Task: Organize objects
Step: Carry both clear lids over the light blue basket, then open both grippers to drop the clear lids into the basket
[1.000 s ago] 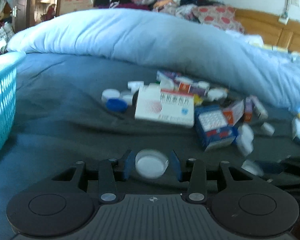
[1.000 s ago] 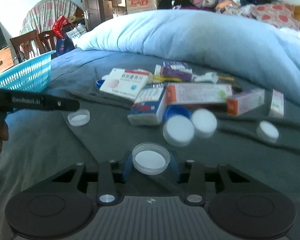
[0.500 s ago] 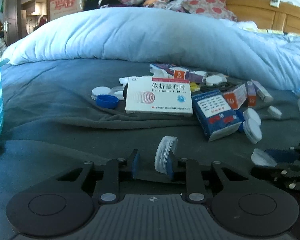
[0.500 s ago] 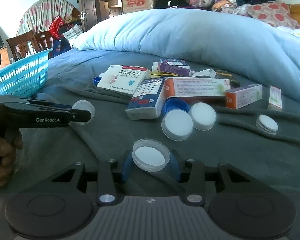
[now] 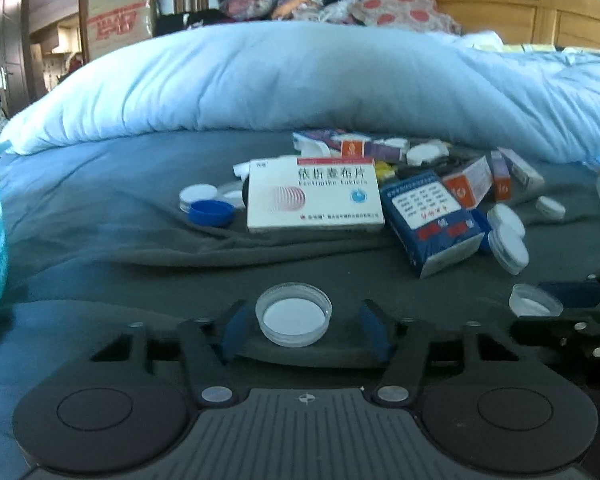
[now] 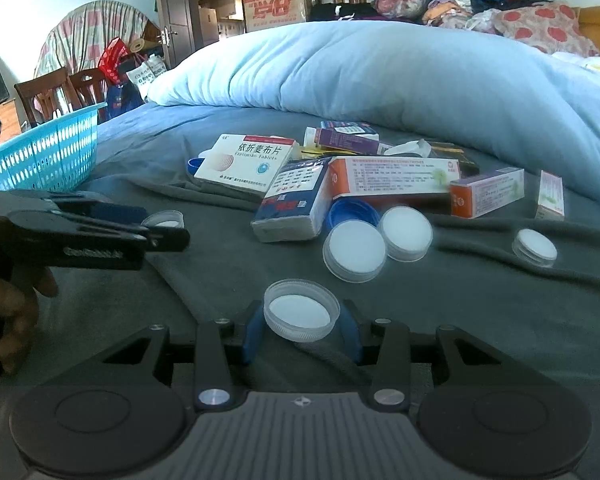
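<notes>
My left gripper [image 5: 305, 330] is open around a clear plastic cap [image 5: 293, 314] that lies open side up on the grey blanket, with gaps on both sides. It also shows at the left of the right wrist view [image 6: 168, 226]. My right gripper [image 6: 300, 330] is shut on another clear cap [image 6: 301, 310], held open side up just above the blanket. It shows at the right edge of the left wrist view, with its cap [image 5: 534, 301]. A white medicine box [image 5: 314, 199] and a blue box [image 5: 432, 222] lie ahead.
A turquoise basket [image 6: 46, 154] stands at the left. More boxes [image 6: 392, 178], white caps [image 6: 356, 250] and a blue cap [image 5: 212, 213] are scattered on the blanket. A light blue duvet [image 5: 300, 80] rises behind them.
My left gripper has opened; its cap, pinched on edge half a second ago, now lies flat between the fingers. The right gripper has kept its cap and shifted slightly.
</notes>
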{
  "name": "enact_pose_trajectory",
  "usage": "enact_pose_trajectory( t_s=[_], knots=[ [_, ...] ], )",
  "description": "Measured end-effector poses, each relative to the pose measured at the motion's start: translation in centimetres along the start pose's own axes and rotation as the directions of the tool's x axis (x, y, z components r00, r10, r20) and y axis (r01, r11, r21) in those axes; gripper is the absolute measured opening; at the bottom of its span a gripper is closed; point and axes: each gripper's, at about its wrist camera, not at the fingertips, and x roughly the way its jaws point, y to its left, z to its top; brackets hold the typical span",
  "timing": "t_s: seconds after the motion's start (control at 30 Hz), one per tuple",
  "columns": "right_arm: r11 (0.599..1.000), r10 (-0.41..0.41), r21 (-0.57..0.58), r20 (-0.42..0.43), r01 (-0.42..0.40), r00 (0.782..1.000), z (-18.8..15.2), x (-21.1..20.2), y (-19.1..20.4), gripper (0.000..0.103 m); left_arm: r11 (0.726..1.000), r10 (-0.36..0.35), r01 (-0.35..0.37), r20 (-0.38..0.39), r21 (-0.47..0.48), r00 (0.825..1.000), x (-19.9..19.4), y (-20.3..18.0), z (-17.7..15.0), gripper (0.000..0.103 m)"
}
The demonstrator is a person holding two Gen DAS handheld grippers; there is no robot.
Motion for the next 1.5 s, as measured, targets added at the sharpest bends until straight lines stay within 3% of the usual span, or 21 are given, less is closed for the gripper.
enact_pose_trajectory(
  t_s=[0.03, 0.17, 0.27, 0.37, 0.5, 0.63, 0.77, 0.93, 1.23, 1.5],
  knots=[
    [1.0, 0.004, 0.006, 0.003, -0.004, 1.0, 0.0, -0.1, 0.0, 0.043, 1.0, 0.001, -0.001, -0.003, 0.0, 1.0, 0.1, 0.0, 0.0, 0.041],
    [0.999, 0.025, 0.036, 0.007, -0.025, 1.0, 0.4, -0.4, -0.2, 0.043, 0.999, 0.012, -0.012, 0.009, -0.033, 1.0, -0.6, 0.4, 0.6, 0.04],
    [0.999, 0.035, 0.018, 0.015, -0.035, 0.999, 1.3, -1.2, 0.8, 0.043, 0.997, 0.029, -0.025, 0.055, -0.067, 0.998, -3.3, 1.2, 2.4, 0.04],
    [0.998, 0.055, -0.03, 0.037, -0.054, 0.998, 3.9, -2.3, 2.6, 0.043, 0.991, 0.123, -0.116, 0.096, -0.069, 0.988, -6.6, 2.6, 5.5, 0.04],
    [0.99, 0.114, -0.099, 0.115, -0.103, 0.987, 9.9, -3.9, 6.4, 0.043, 0.957, 0.263, -0.238, 0.144, -0.168, 0.954, -11.2, 7.3, 9.4, 0.04],
    [0.964, 0.219, -0.196, 0.19, -0.182, 0.957, 16.8, -5.2, 12.4, 0.043, 0.911, 0.372, -0.327, 0.157, -0.252, 0.915, -15.6, 12.9, 11.4, 0.04],
    [0.923, 0.32, -0.281, 0.188, -0.262, 0.929, 22.2, -4.8, 19.1, 0.043, 0.859, 0.456, -0.387, 0.158, -0.336, 0.876, -19.5, 18.1, 11.6, 0.04],
    [0.883, 0.372, -0.356, 0.133, -0.306, 0.919, 25.9, -2.9, 26.1, 0.043, 0.813, 0.507, -0.423, 0.129, -0.4, 0.852, -22.0, 22.4, 10.9, 0.04],
    [0.847, 0.41, -0.393, 0.054, -0.359, 0.91, 27.7, -2.7, 34.5, 0.043, 0.771, 0.506, -0.419, 0.063, -0.48, 0.86, -23.8, 27.6, 7.7, 0.04],
    [0.836, 0.409, -0.414, 0.035, -0.36, 0.912, 28.2, -2.2, 37.5, 0.043, 0.759, 0.502, -0.405, 0.062, -0.51, 0.863, -23.8, 29.2, 6.8, 0.04]
  ],
)
